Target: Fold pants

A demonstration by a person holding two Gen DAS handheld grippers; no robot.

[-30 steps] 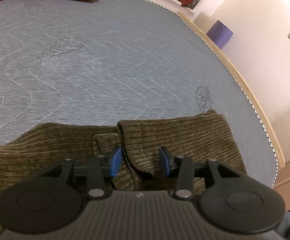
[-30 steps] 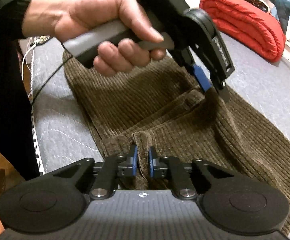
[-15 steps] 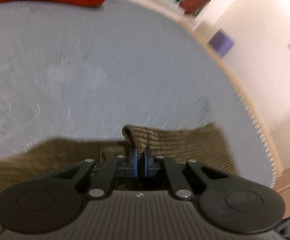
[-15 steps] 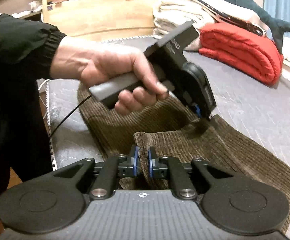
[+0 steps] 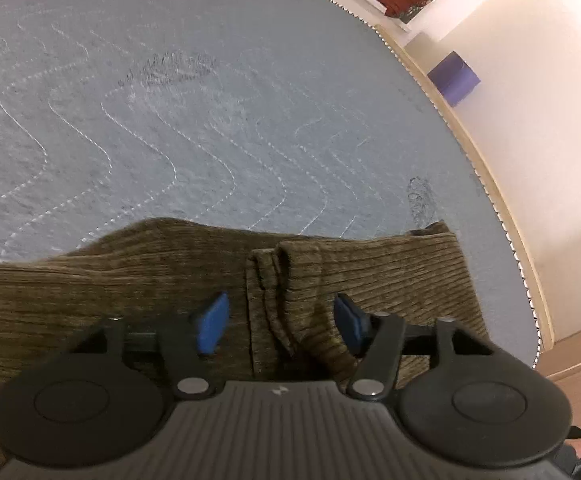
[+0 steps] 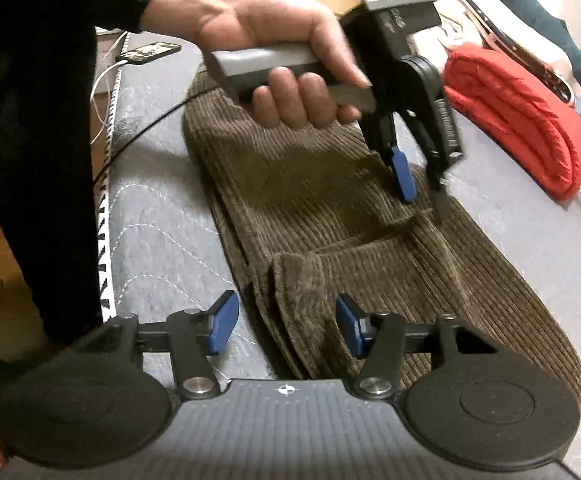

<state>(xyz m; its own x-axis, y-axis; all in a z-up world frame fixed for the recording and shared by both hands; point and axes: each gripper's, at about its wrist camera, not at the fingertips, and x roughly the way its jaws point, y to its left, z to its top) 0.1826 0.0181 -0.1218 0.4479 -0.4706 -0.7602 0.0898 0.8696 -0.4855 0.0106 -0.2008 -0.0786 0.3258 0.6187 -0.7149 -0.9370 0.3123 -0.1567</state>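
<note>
Lying folded on the grey quilted bed cover (image 5: 250,120), olive-brown ribbed corduroy pants (image 6: 330,208), near the cover's edge closest to the person. Running from about 11 o'clock to 5 o'clock in the right wrist view, long axis along the bed edge; far end toward 11 o'clock under the hand (image 6: 282,40), near end rounding off at 5 o'clock. Which end is the waist: hard to tell, probably hidden inside the fold.

Left gripper (image 6: 422,184) jaws just been opening, now parted, hovering over the hem edge at about 2 o'clock from the pants' middle, nothing clamped. Right gripper (image 6: 286,324) jaws also just been opening, standing apart either side of the doubled hem corner (image 6: 298,280), pads clear of the cloth.

Risks from here: springy corduroy creeping back open once released, leaving the top layer askew; a blue pad (image 6: 350,326) snagging the pile on withdrawal and dragging the corner off its stack; pulling away sideways toward 9 o'clock shifting the whole bundle off the bed edge; uneven layers making any further fold lopsided.
</note>
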